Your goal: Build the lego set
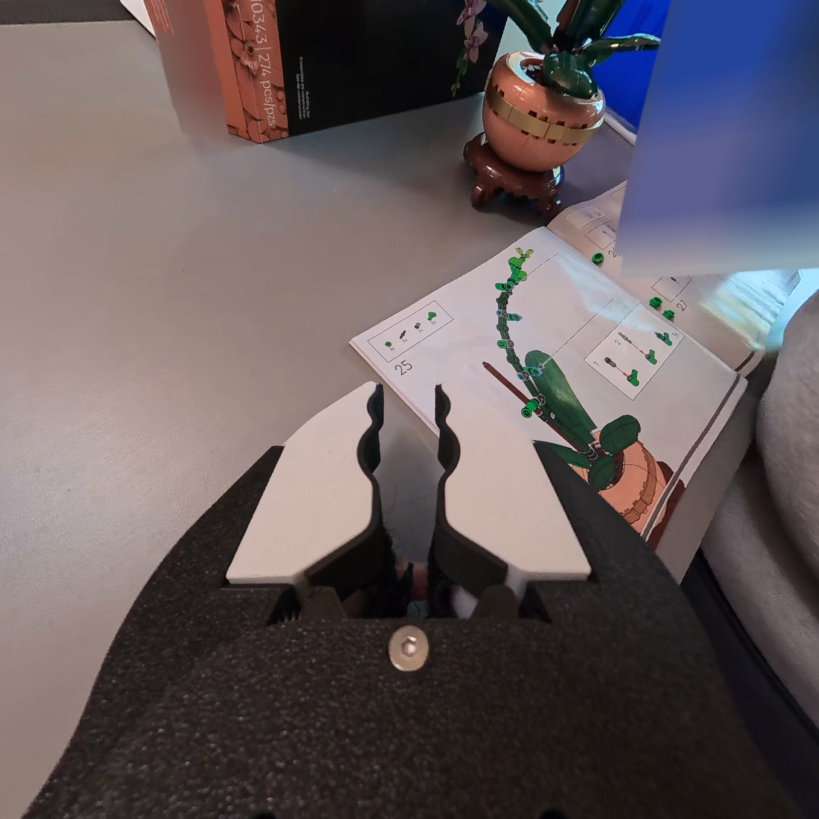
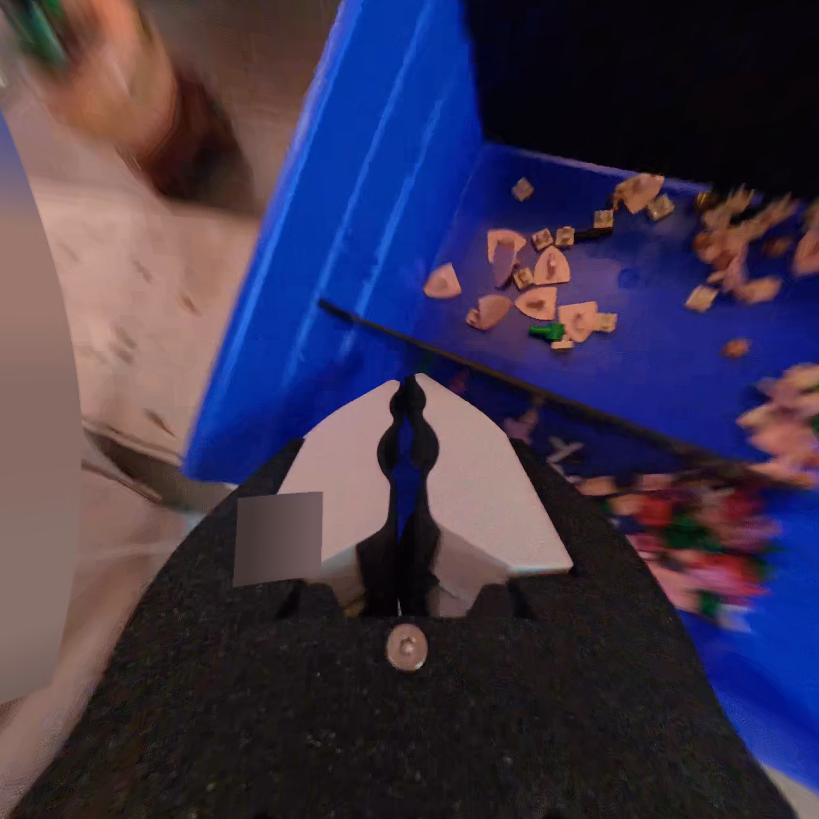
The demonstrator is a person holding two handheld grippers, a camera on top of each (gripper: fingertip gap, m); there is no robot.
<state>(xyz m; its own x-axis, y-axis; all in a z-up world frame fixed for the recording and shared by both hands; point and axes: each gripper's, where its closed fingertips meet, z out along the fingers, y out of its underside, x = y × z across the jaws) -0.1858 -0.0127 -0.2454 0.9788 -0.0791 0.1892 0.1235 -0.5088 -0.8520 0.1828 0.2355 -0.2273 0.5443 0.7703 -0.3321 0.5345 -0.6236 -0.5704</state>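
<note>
My left gripper (image 1: 408, 386) is open with nothing between its pads. It hovers over the grey table (image 1: 177, 310) at the near corner of an open instruction booklet (image 1: 554, 345). Small green round pieces (image 1: 598, 259) lie on the booklet's far page. A brick-built plant in a pink pot on a brown stand (image 1: 538, 119) stands beyond the booklet. My right gripper (image 2: 408, 379) is shut, its tips together with nothing visible between them. It is above the near wall of a blue bin (image 2: 337, 230) that holds several pale pink petal pieces (image 2: 538, 283) and a green piece (image 2: 547, 330).
A dark box with a pink patterned side (image 1: 319, 66) stands at the back of the table. A black divider (image 2: 509, 376) crosses the bin, with blurred mixed pieces (image 2: 700, 532) on its near side. A pale sleeve (image 1: 789, 443) is at the right edge.
</note>
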